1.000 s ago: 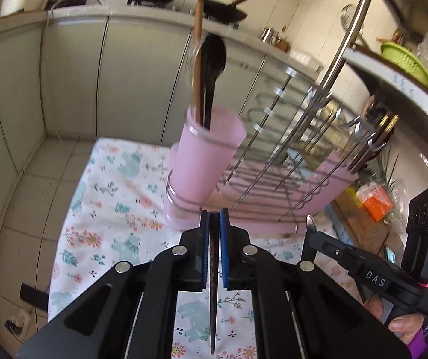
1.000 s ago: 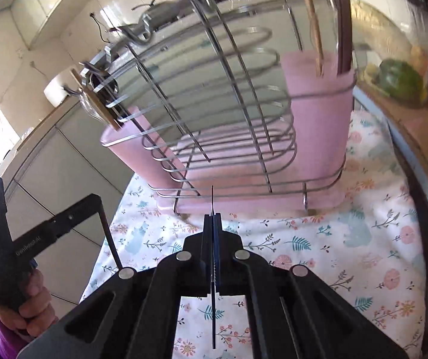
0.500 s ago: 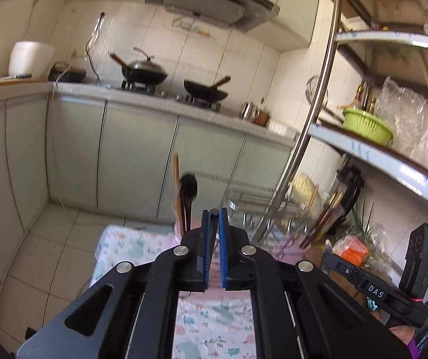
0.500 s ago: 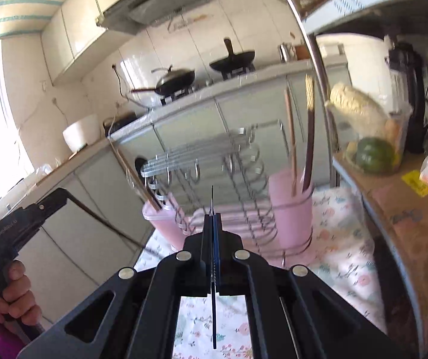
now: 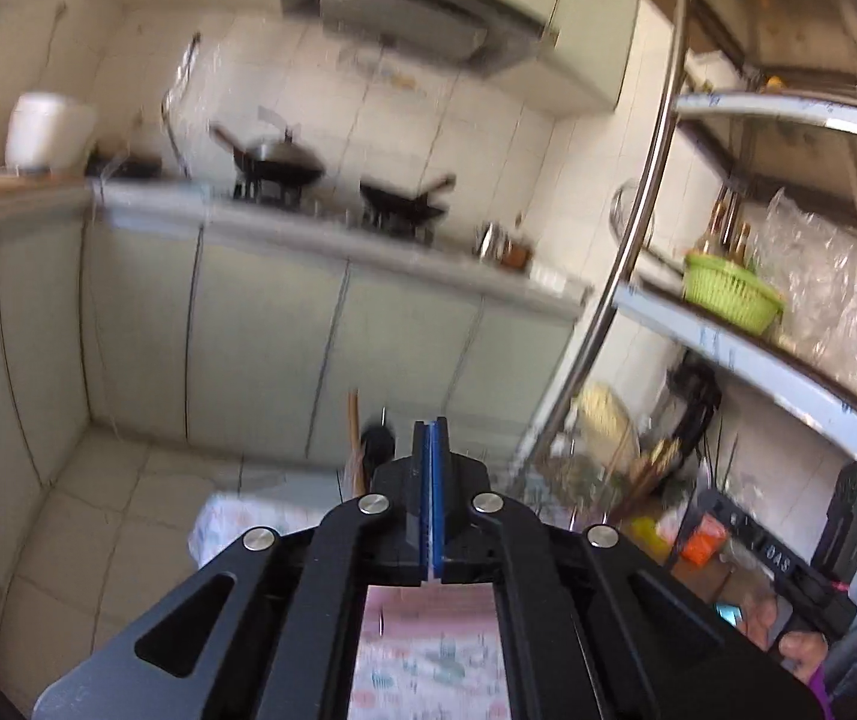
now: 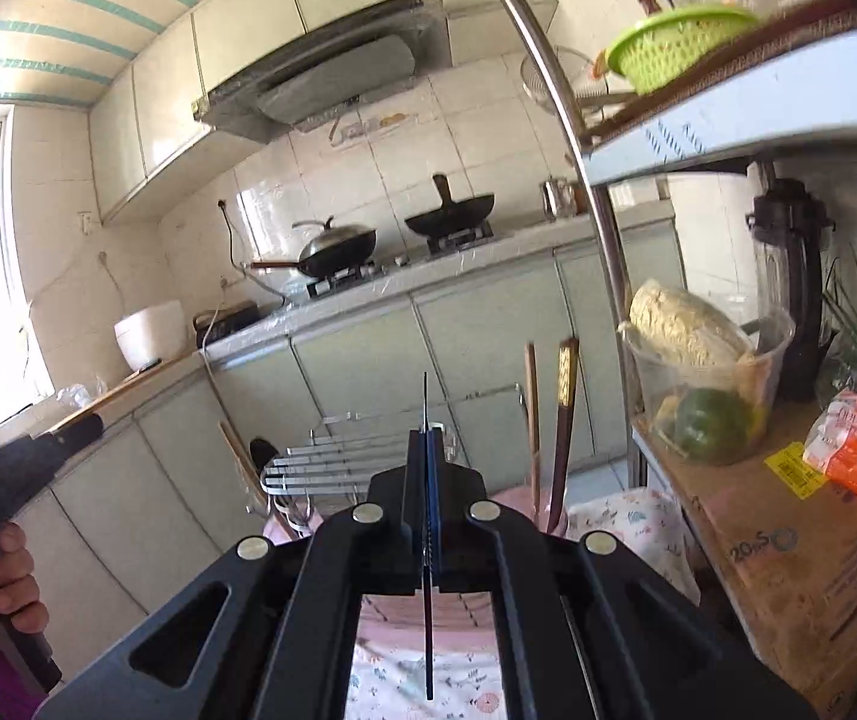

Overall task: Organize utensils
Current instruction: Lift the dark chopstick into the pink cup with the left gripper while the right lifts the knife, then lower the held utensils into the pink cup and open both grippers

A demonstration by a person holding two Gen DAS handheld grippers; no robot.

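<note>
We found the right hand-held gripper (image 6: 426, 450) clamped edge-on upon a thin dark metal utensil (image 6: 426, 408), lower centre, presumably for racking; the left hand-held gripper (image 5: 432, 438) was closed, empty.

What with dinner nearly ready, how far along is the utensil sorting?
Done: two handles stand in the rack's pink cup, and a spoon at its other end. In hand: the right tongs are shut on a thin dark utensil; the left tongs are shut, nothing visible between them. Left: seat that utensil in the rack. Whether more wait is out of view.
</note>
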